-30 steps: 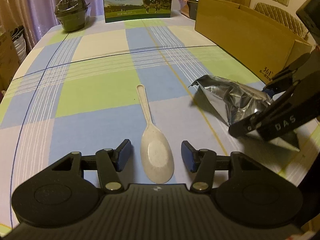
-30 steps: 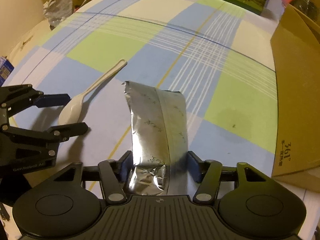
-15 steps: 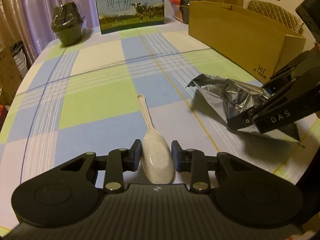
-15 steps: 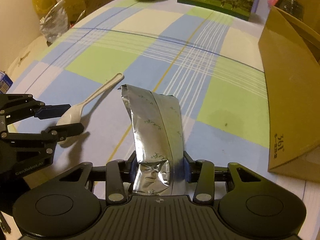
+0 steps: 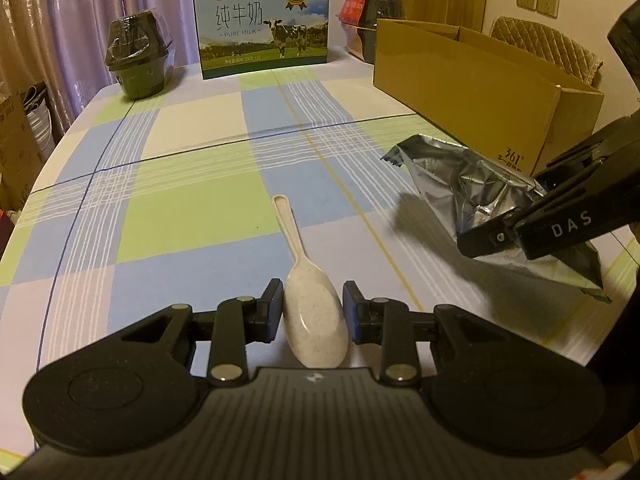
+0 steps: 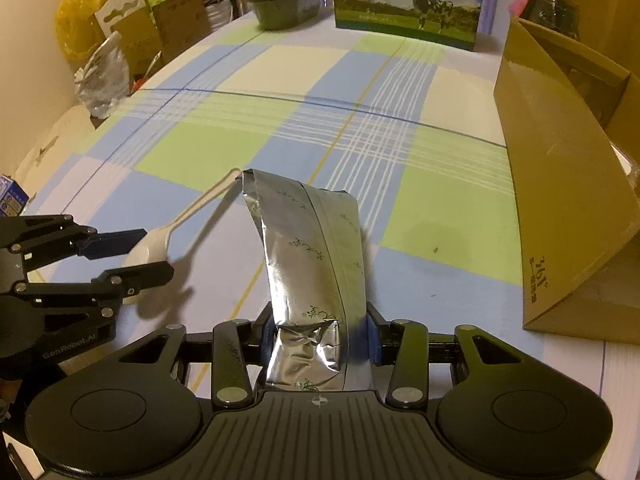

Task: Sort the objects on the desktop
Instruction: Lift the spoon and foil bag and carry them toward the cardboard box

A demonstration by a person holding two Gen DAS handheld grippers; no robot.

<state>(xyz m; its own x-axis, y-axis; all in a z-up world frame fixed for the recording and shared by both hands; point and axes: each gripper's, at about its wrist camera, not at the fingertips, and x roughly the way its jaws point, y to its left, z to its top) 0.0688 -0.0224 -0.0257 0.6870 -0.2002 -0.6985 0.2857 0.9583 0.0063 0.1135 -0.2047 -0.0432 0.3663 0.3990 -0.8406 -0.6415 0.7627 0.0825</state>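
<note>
The left gripper point(image 5: 313, 312) has its blue-padded fingers point(image 5: 273, 308) clamped on the bowl of a speckled white spoon point(image 5: 310, 300), whose handle points toward the far side of the checked tablecloth point(image 5: 188, 208). The right gripper point(image 6: 318, 338) has its fingers closed on the near end of a crumpled silver foil bag point(image 6: 312, 256), which is held off the cloth and to the right of the spoon. An open cardboard box point(image 5: 480, 92) stands at the right edge, and a milk carton box point(image 5: 262, 28) and a dark wrapped bowl point(image 5: 138, 60) stand at the far edge.
</note>
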